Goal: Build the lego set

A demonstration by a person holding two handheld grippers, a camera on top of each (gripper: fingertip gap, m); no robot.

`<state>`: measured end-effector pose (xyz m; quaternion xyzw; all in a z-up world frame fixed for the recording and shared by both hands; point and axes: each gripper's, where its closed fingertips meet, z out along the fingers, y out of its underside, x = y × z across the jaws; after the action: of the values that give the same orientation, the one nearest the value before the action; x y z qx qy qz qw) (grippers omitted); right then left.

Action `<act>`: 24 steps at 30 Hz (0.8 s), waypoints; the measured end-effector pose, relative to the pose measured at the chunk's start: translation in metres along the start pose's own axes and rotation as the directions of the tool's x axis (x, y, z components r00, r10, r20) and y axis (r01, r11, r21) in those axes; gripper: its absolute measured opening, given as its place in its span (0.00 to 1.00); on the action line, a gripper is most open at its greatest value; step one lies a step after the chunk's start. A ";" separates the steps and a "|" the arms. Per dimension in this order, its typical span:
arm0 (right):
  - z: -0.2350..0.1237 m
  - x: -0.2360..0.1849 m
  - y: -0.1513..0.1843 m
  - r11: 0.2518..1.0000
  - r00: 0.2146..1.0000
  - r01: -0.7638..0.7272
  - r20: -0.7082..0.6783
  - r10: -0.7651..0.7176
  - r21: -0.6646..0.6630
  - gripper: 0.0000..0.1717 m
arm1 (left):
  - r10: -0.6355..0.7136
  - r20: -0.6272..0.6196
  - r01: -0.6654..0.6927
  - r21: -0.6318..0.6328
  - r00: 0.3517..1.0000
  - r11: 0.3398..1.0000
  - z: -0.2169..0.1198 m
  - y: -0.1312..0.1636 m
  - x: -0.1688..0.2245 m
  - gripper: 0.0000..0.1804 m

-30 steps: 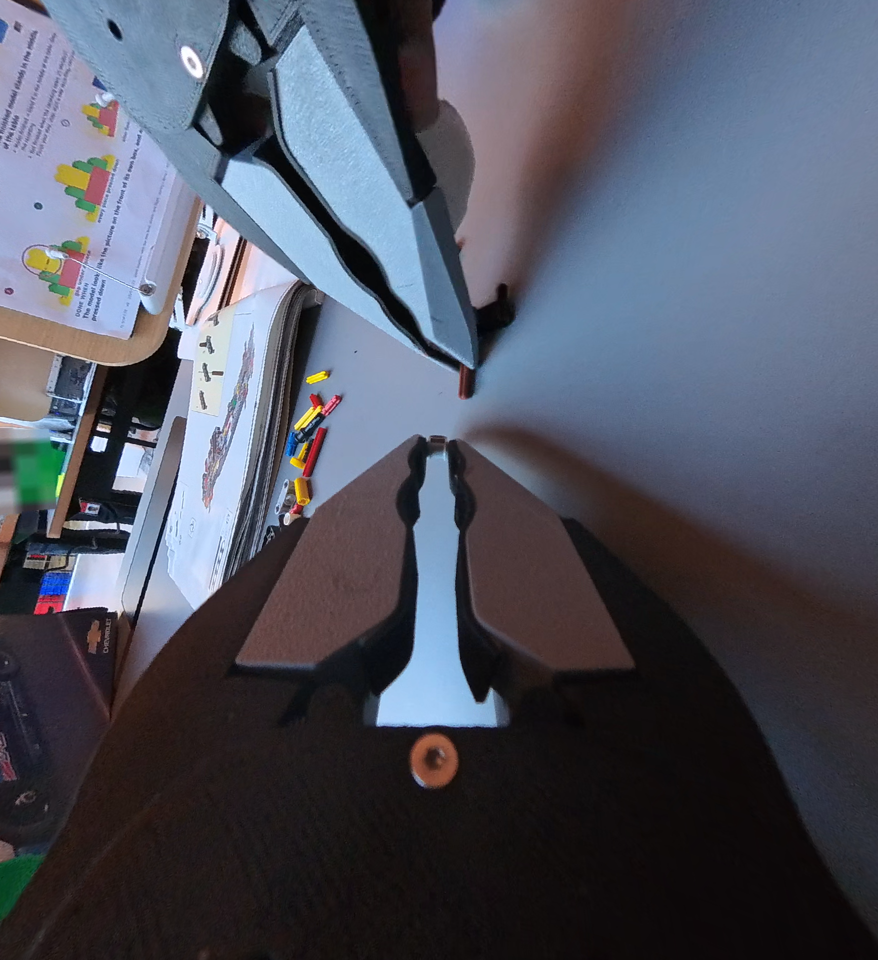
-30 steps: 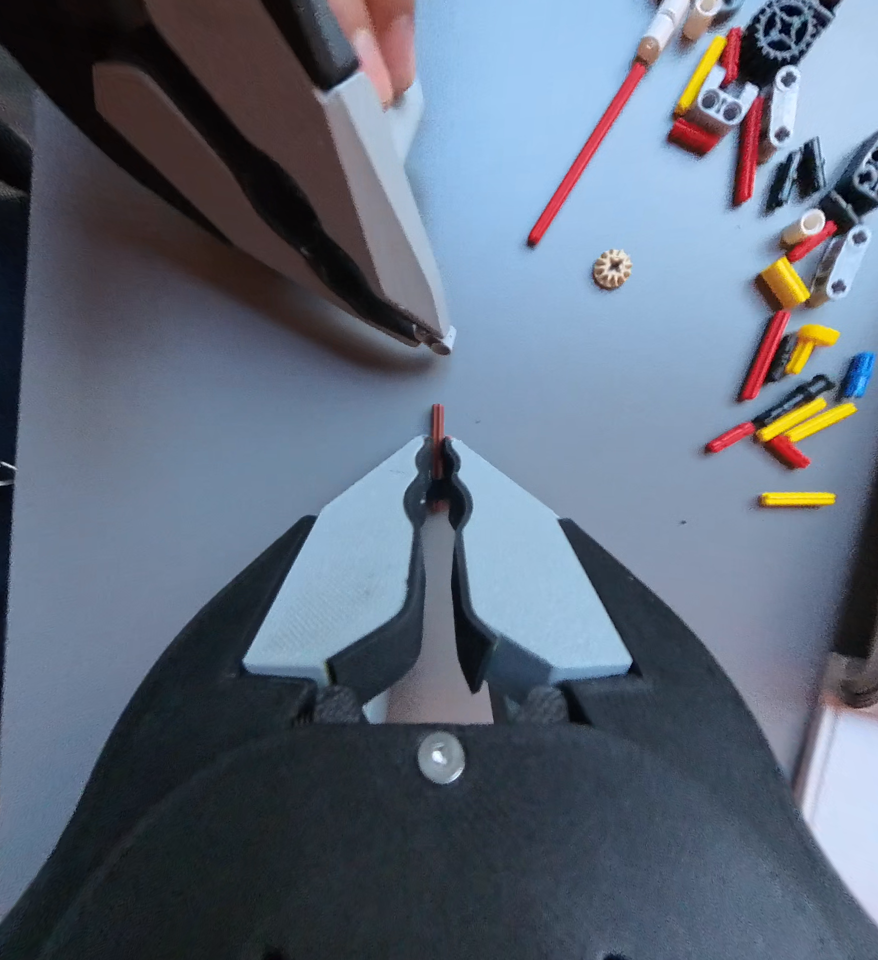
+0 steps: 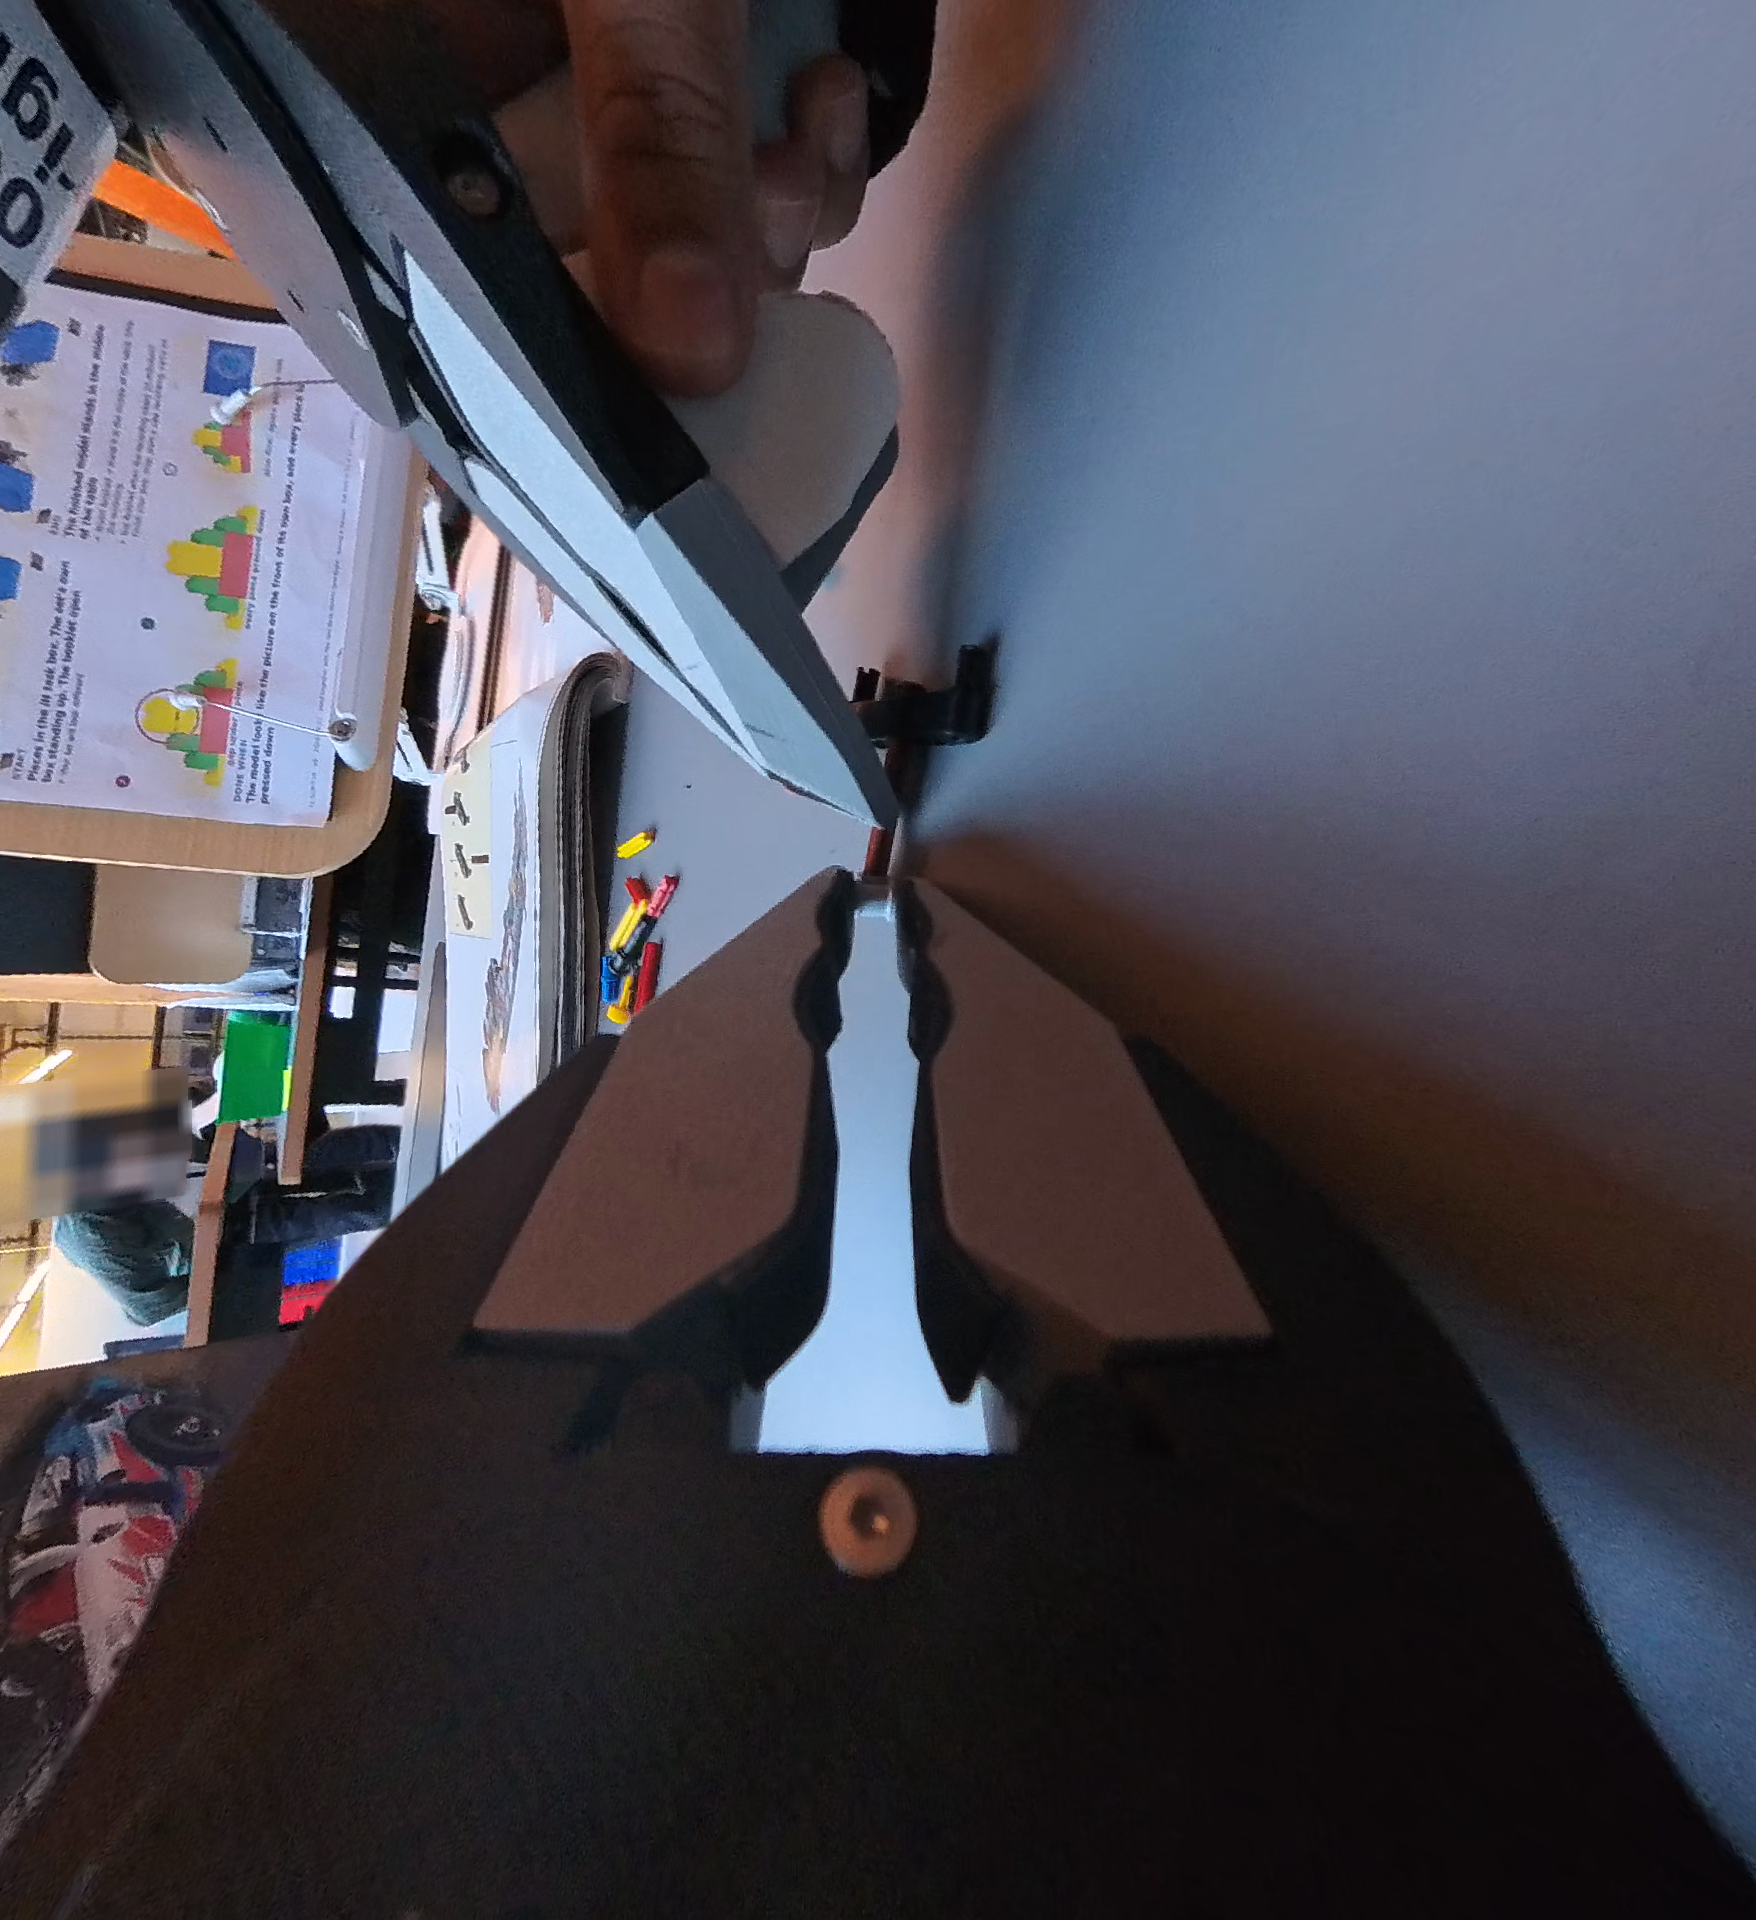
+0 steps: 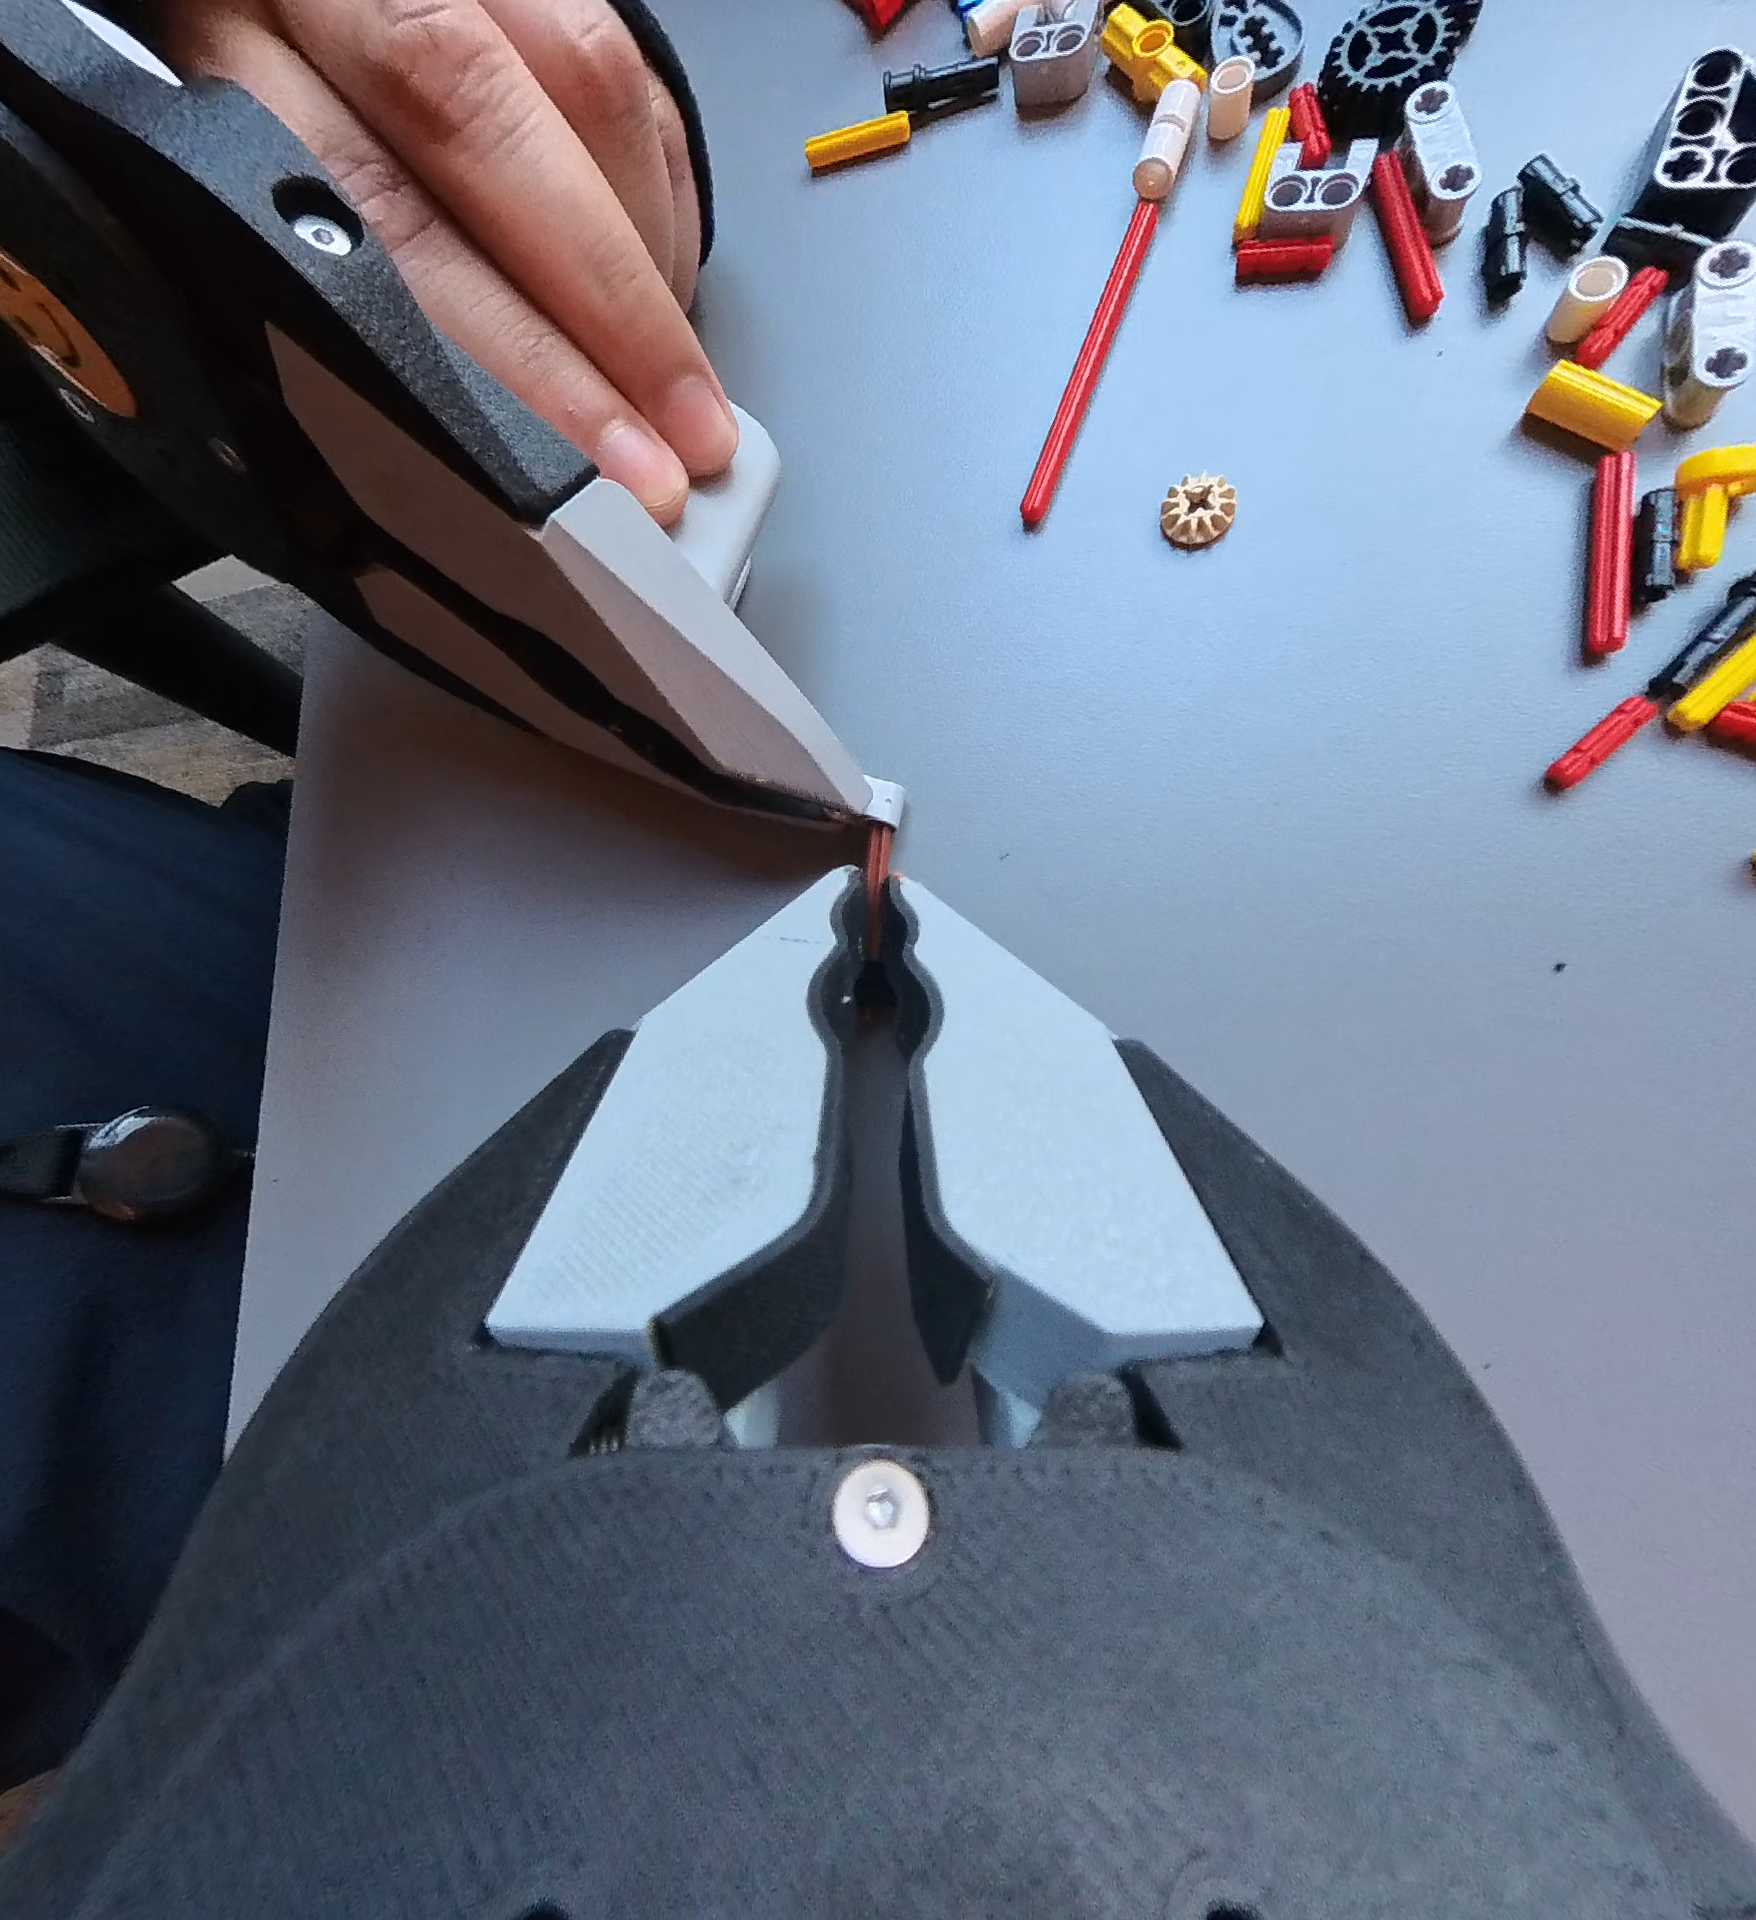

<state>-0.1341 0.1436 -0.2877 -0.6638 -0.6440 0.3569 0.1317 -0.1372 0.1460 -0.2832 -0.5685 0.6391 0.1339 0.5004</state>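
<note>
In the left wrist view my left gripper [image 3: 872, 883] is shut on a small light grey bush [image 3: 872, 902] at its fingertips. My right gripper [image 3: 879, 816] comes in from the upper left and meets it tip to tip. In the right wrist view my right gripper [image 4: 869, 883] is shut on a short red-brown axle [image 4: 880, 857] that sticks out forward. The axle's far end touches the grey bush [image 4: 886, 802], which is held in the left gripper's tips [image 4: 853, 800]. The axle also shows in the left wrist view [image 3: 879, 847]. Both grippers are held just above the grey table [image 4: 1165, 1039].
Several loose red, yellow, black and grey building parts [image 4: 1476, 208] lie at the far right, with a long red axle [image 4: 1092, 343] and a tan gear [image 4: 1198, 509]. An open booklet [image 3: 531, 831], a black part [image 3: 931, 696] and a clipboard sheet [image 3: 126, 582] lie beyond. The table edge [image 4: 292, 935] is on the left. My two grippers' fingertips are within a few centimetres of each other.
The two grippers have moved together. The gap between the axle's tip and the grey bush has closed and they now touch. Both grasps have held.
</note>
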 end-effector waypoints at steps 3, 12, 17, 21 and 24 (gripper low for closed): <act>0.001 -0.001 -0.001 1.000 1.000 -0.002 0.009 0.002 0.013 0.00 | -0.013 -0.017 0.013 0.018 1.000 1.000 0.000 -0.001 0.000 0.03; 0.002 -0.003 -0.002 0.999 0.999 -0.004 0.038 0.002 0.050 0.00 | -0.029 -0.002 0.029 0.050 1.000 0.998 -0.001 -0.009 0.000 0.05; 0.002 -0.006 0.000 0.997 0.999 0.041 0.027 -0.043 0.059 0.00 | -0.228 -0.099 0.239 0.112 0.969 0.965 -0.013 -0.011 -0.009 0.12; 0.000 -0.009 -0.003 0.992 0.995 0.100 0.014 -0.101 0.077 0.00 | -0.362 -0.217 0.386 0.084 0.907 0.918 -0.016 -0.001 -0.012 0.11; -0.004 -0.014 -0.009 0.984 0.990 0.135 0.017 -0.138 0.116 0.00 | -0.378 -0.265 0.412 0.085 0.887 0.907 -0.016 0.003 -0.014 0.06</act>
<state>-0.1374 0.1331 -0.2752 -0.6050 -0.6680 0.3917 0.1854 -0.1492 0.1430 -0.2660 -0.6626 0.5737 -0.0860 0.4737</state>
